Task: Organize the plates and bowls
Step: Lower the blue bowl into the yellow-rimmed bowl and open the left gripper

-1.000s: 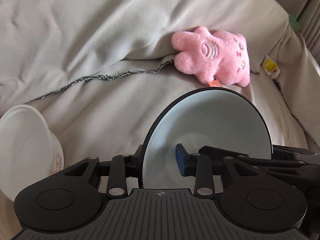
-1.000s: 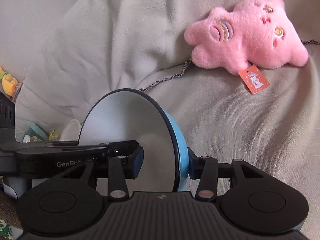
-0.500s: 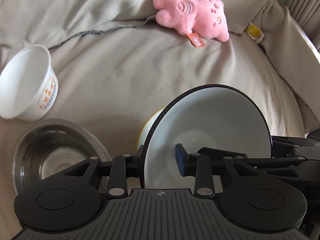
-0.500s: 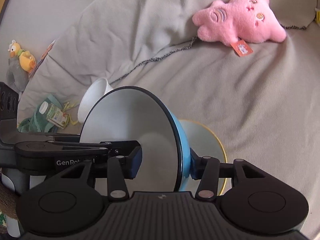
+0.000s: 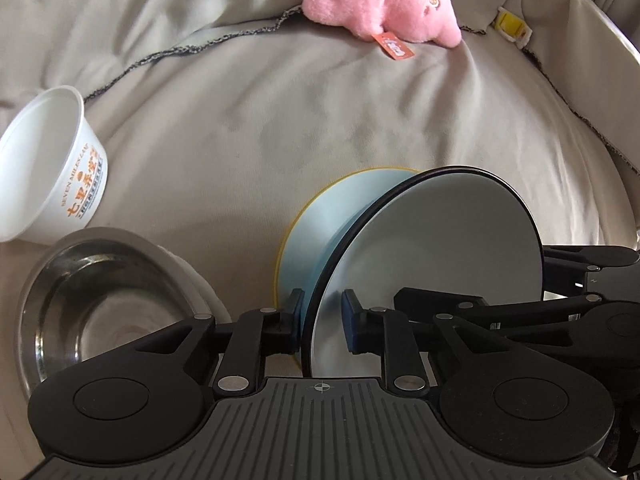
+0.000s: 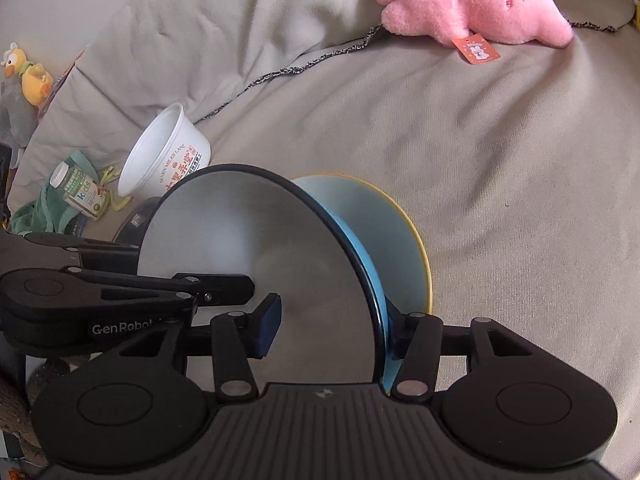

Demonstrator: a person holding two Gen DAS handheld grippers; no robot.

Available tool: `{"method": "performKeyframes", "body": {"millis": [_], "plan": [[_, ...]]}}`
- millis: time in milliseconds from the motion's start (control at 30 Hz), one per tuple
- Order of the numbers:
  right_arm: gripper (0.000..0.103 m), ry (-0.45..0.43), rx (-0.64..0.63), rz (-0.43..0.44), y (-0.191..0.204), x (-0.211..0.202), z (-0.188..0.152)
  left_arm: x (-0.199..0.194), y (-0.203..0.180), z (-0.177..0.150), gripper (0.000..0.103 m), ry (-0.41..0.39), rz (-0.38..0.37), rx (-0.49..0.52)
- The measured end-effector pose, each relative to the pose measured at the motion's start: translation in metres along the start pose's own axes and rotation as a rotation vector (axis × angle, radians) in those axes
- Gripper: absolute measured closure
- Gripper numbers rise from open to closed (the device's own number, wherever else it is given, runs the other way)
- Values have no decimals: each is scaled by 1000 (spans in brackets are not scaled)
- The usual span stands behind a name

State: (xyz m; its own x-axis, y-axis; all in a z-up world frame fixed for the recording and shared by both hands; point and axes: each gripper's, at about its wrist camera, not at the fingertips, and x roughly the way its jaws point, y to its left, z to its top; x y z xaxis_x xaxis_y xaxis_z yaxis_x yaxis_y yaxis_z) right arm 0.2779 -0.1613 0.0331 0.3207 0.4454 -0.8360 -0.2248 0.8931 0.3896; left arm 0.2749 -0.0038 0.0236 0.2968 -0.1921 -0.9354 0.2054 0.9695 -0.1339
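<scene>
A blue bowl with a pale inside and a dark rim (image 5: 432,252) (image 6: 256,248) is held between both grippers, one on each side of its rim. My left gripper (image 5: 322,322) is shut on its left edge. My right gripper (image 6: 330,330) is shut on its right edge. The bowl hangs just above a pale blue plate with a yellow rim (image 5: 332,216) (image 6: 380,224) that lies on the beige cloth. A steel bowl (image 5: 92,296) lies at the left. A white paper bowl (image 5: 48,168) (image 6: 164,160) lies tipped beyond it.
A pink plush toy (image 5: 384,0) (image 6: 472,4) lies at the back on the beige cloth (image 5: 280,120). In the right wrist view a small bottle on green cloth (image 6: 78,190) and a yellow duck toy (image 6: 28,76) sit at the far left.
Both grippers have come down and back with the blue bowl. The yellow-rimmed plate, steel bowl and paper bowl came into view, and the blue bowl now hangs over the plate.
</scene>
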Motion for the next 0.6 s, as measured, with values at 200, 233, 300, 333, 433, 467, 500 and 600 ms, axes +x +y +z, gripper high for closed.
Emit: {"method": "performKeyframes", "body": {"millis": [200,233,300,333,433,467,500,600], "plan": [[51,-21,-52,-51,6,3,3,2,2,1,83,6,-5,-11],[51,-25,-59,-60,6,4,4,2,4,3,84,7,-6,-17],[51,-33,-64,-74,6,6,7,3,6,5,85,7,-10,-28],[51,-36,-65,-77,6,7,8,3,7,6,85,6,-12,-32],[51,-41,-51,-71,3,9,13,3,9,10,85,1,-15,-42],[51,-42,-45,-66,1,10,15,3,10,11,86,1,-18,-45],[51,-41,-39,-61,0,10,17,3,11,12,86,2,-22,-51],[52,-37,-11,-39,-4,13,23,2,13,13,86,11,-30,-64]]}}
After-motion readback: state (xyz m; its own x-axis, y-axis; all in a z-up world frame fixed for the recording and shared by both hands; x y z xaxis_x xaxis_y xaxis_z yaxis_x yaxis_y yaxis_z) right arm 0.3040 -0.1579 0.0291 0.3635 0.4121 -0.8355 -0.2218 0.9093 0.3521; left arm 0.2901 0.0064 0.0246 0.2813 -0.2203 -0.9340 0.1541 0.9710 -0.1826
